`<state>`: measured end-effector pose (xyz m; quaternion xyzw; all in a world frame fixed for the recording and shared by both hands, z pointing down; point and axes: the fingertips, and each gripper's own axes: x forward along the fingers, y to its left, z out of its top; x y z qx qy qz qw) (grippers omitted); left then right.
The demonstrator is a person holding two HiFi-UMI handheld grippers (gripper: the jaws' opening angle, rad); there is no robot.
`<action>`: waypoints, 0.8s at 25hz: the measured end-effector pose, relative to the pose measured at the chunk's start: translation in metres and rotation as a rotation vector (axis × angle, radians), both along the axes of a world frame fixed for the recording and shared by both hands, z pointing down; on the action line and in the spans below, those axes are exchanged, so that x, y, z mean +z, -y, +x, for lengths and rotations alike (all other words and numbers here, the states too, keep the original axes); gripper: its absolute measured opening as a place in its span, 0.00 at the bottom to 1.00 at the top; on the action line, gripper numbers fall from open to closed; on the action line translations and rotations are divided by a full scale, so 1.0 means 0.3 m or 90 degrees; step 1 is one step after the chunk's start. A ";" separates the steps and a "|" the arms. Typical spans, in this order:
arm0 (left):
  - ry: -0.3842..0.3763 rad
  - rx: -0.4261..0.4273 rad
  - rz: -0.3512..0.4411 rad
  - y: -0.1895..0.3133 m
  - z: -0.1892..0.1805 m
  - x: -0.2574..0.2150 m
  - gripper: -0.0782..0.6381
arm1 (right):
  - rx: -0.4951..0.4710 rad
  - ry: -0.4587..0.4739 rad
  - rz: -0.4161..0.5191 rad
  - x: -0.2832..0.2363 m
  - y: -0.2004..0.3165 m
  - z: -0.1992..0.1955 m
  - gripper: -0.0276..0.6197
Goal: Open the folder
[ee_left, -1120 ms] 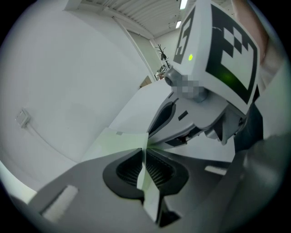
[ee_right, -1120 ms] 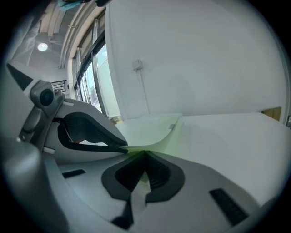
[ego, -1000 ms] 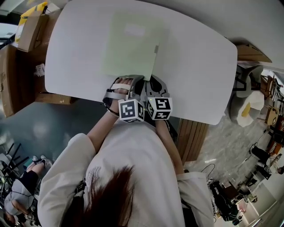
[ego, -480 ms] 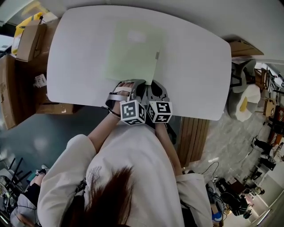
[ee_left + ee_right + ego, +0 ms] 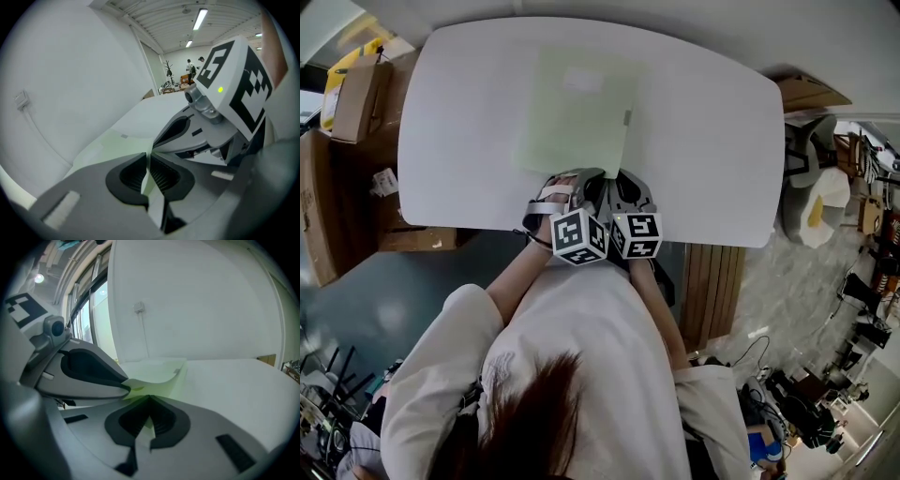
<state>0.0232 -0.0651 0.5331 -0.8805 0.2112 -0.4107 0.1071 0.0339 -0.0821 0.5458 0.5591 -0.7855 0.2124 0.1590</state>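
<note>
Pale green folder (image 5: 577, 112) on white table (image 5: 703, 141)

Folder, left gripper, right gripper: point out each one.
folder (image 5: 577, 117), head view, middle of its pale green cover.
left gripper (image 5: 149, 164), left gripper view, between its fingertips, closed on the folder's edge.
right gripper (image 5: 149, 409), right gripper view, between its fingertips, closed on the folder's edge.

Cardboard boxes (image 5: 356, 94) (brown) stand beside the white table (image 5: 703, 141).

White long-sleeve top (image 5: 581, 328). Left gripper (image 5: 598, 176), right gripper (image 5: 618, 178): grey moulded shells, black ribbed pads (image 5: 161, 177), white cubes (image 5: 578, 235) with black square markers.
</note>
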 end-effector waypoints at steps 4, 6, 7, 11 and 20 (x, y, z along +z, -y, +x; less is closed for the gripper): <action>0.002 0.002 0.004 -0.004 0.006 -0.001 0.15 | 0.005 -0.006 0.000 0.001 -0.003 0.007 0.05; 0.001 0.000 0.004 -0.002 0.006 -0.006 0.15 | 0.004 -0.007 0.000 0.001 -0.002 0.006 0.05; -0.001 -0.001 0.004 0.001 0.004 -0.008 0.15 | 0.003 -0.007 0.000 0.001 -0.002 0.004 0.05; -0.004 -0.001 0.012 0.006 -0.005 -0.018 0.15 | -0.001 -0.007 0.001 0.005 -0.001 -0.002 0.05; -0.026 -0.017 0.012 0.015 -0.001 -0.045 0.14 | -0.008 -0.009 -0.003 0.006 -0.004 0.005 0.05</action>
